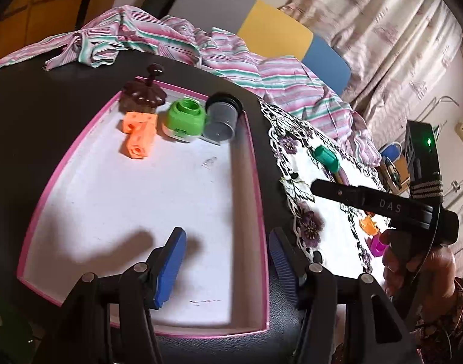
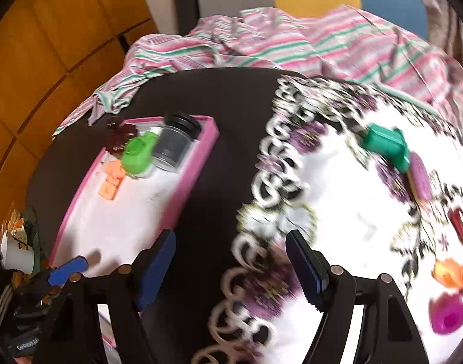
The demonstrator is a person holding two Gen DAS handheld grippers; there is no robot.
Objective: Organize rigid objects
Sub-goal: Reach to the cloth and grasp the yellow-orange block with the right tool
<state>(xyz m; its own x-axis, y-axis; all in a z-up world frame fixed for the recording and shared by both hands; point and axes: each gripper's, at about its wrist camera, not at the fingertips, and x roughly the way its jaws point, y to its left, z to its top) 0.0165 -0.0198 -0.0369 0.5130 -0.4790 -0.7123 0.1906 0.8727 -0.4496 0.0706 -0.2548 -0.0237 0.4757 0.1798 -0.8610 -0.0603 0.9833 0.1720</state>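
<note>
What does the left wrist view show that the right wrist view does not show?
Only the left wrist view: the person's right hand gripping the black handle.

Only the right wrist view: a red piece and a purple oval piece on the floral cloth.

Both views: the pink-rimmed tray with the grey cup, green toy and orange blocks, plus the teal piece.

A dark worktop (image 1: pixel 43 115) carries three things directly. A pink-rimmed tray (image 1: pixel 255 182) lies toward its left side. A white floral mat (image 2: pixel 337 227) covers the right side, just beside the tray, a dark strip between them. A striped cloth (image 1: pixel 177 39) lies crumpled along the far edge.
</note>
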